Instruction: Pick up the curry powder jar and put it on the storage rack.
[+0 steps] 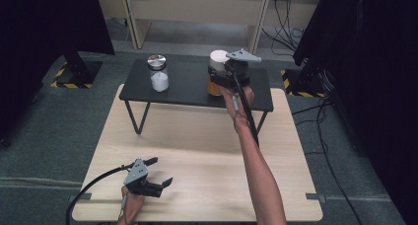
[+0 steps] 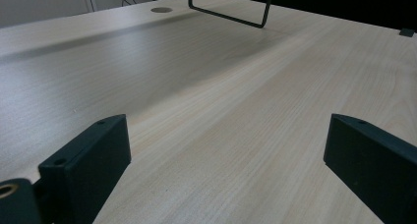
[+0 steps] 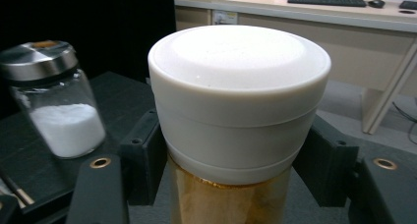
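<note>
Left gripper (image 1: 156,171) low over the wooden table (image 1: 197,151), its 2 jaws spread wide, bare tabletop between them. Farther off, right gripper (image 3: 236,150) clamped on a white-lidded jar (image 3: 239,101), 1 jaw on each side just under the lid; amber contents below. Jar sits at the black shelf (image 1: 187,84). Beyond the jaws' left side, well apart: glass jar of white powder (image 3: 56,103), metal lid.

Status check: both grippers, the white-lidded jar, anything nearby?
Right gripper shut on white-lidded jar over black shelf. Left gripper open, idle on table. Steel-lidded jar alongside, apart.
</note>
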A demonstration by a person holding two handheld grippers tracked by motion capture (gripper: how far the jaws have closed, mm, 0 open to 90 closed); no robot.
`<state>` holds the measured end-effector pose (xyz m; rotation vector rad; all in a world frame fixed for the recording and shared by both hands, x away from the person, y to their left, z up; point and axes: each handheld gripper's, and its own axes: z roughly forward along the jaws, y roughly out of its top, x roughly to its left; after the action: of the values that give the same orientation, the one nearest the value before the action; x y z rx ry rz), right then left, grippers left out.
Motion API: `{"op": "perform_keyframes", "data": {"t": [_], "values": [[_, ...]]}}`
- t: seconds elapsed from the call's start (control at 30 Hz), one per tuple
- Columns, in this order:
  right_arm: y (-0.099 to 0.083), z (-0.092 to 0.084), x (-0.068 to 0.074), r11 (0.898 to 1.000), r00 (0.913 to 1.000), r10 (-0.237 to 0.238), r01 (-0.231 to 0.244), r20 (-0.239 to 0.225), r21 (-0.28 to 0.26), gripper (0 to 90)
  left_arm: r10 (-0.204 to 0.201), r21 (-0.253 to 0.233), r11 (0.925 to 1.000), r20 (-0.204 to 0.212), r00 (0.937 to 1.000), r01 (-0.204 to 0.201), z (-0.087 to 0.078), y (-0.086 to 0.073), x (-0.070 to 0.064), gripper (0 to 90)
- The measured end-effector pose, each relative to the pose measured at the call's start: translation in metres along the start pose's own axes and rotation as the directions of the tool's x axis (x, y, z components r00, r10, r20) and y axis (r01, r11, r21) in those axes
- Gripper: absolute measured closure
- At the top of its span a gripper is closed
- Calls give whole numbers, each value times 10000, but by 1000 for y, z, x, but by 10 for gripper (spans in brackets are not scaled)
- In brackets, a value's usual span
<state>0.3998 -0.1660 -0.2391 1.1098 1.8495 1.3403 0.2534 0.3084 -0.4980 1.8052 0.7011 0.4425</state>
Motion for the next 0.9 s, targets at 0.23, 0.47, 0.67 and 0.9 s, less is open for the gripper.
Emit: {"op": "perform_keyframes", "data": {"t": [0.23,0.47,0.67,0.9], "values": [[-1,8,-3,9998,9995,211,-212,235,39,354,-12,-5,10000,-2,10000,12,0,0,0,30],[-3,11,-7,9989,9985,467,-463,297,-116,354,-13,-8,10000,-4,10000,13,0,0,0,30],[-2,16,-5,9991,9981,430,-428,451,-59,354,-3,-11,10000,-13,10000,3,0,0,0,30],[-4,17,-5,9993,9980,382,-380,508,-53,354,-2,-9,10000,-11,10000,2,0,0,0,31]]}}
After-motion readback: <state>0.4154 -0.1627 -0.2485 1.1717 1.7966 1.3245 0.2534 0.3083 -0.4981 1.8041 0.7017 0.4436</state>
